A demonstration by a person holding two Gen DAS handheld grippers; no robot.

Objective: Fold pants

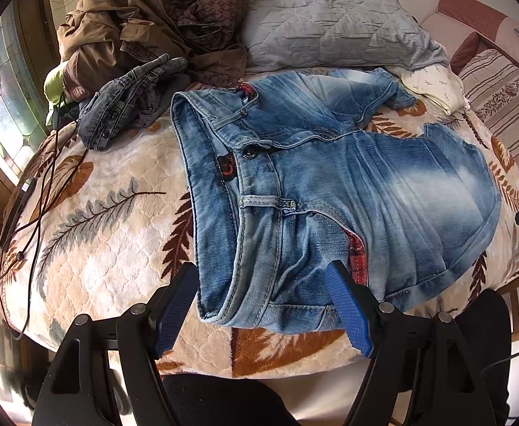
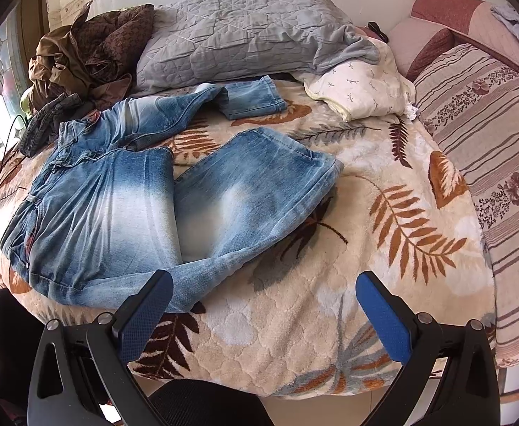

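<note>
Light blue washed jeans [image 1: 330,184] lie spread on the leaf-patterned bed blanket [image 1: 99,213], waistband to the left, both legs bent back on themselves. In the right wrist view the jeans [image 2: 124,206] fill the left half, one leg end [image 2: 252,99] near the pillows. My left gripper [image 1: 263,305] is open, its blue pads either side of the waistband's near corner at the bed edge. My right gripper [image 2: 263,305] is open and empty, over the blanket [image 2: 365,248] just right of the near leg's fold.
A brown jacket [image 1: 145,25] and dark grey jeans [image 1: 128,106] are heaped at the back left. A grey quilted pillow [image 1: 330,21] and a white pillow [image 2: 362,88] lie at the back. A striped cushion [image 2: 490,142] runs along the right. A black cable [image 1: 36,213] trails at the left.
</note>
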